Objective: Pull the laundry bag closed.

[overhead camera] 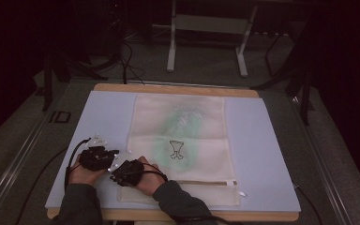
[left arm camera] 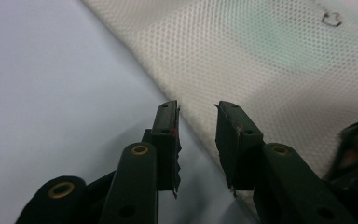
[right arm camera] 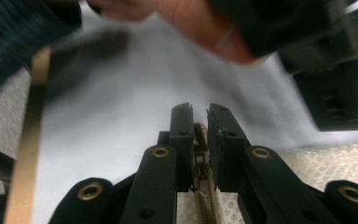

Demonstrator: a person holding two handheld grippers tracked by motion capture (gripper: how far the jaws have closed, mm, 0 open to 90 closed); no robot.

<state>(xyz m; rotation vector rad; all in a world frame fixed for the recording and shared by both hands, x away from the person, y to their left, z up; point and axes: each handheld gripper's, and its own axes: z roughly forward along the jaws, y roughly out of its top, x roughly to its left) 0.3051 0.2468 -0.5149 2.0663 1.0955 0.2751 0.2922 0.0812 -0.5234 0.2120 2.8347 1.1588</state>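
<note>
A pale blue mat (overhead camera: 262, 154) covers the worktop (overhead camera: 178, 89) in a dim room. At its near left, the right gripper (right arm camera: 199, 116) is clamped narrowly on what appears to be the zipper pull (right arm camera: 200, 135) of a white mesh bag (overhead camera: 183, 136). The left gripper (left arm camera: 196, 116) is held wide apart over the bag's left edge, gripping nothing.

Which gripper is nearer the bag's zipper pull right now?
Right. The right gripper is shut on the zipper pull; the left gripper is open over the mesh bag's side edge.
</note>
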